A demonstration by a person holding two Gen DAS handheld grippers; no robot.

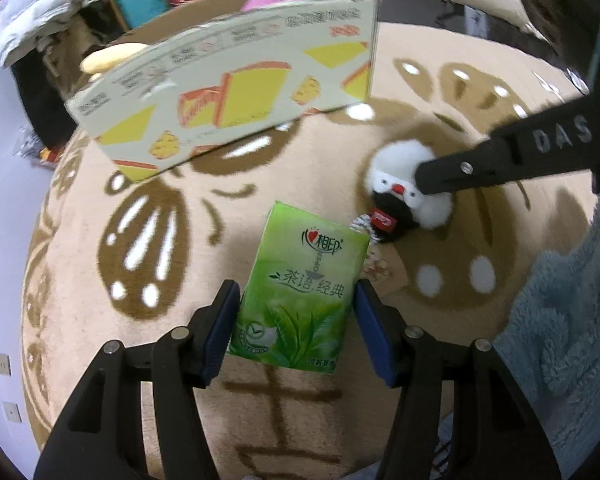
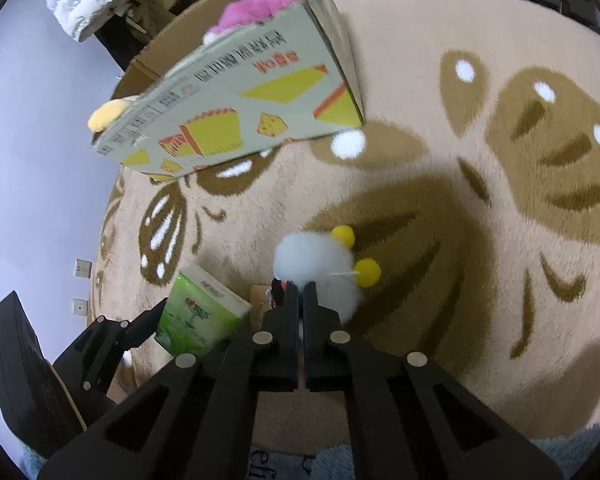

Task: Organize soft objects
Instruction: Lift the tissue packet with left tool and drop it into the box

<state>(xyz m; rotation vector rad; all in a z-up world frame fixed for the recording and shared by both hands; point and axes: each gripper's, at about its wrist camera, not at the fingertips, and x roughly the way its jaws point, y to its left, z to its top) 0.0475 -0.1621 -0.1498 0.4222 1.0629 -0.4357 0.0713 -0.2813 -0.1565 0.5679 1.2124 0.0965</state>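
1. Left wrist view: the left gripper (image 1: 296, 322) grips a green tissue pack (image 1: 300, 288); its blue pads (image 1: 220, 328) press the pack's two sides.
2. The pack lies over a beige rug (image 1: 180, 272) with brown leaf shapes.
3. To the right, a little farther off, lies a white plush toy (image 1: 404, 184) with a black face and a red nose, on the rug.
4. The right gripper (image 1: 424, 180) comes in from the right and its tip is on the toy.
5. At the far side stands a cardboard box (image 1: 228, 92) printed with yellow shapes; a pink plush (image 1: 268, 2) and a yellow plush (image 1: 108, 58) show over its edge.
6. A light blue fluffy cloth (image 1: 560, 320) sits at the near right.
7. Right wrist view: the right gripper (image 2: 301, 290) has its fingers drawn together, pinching the near edge of the toy (image 2: 316, 264).
8. Two yellow balls (image 2: 367, 270) stick out of the toy's right side.
9. The pack (image 2: 198, 312) is at the near left, with the left gripper (image 2: 144, 326) at its left side.
10. The box (image 2: 236, 112) stands far left, the pink plush (image 2: 256, 10) inside it.
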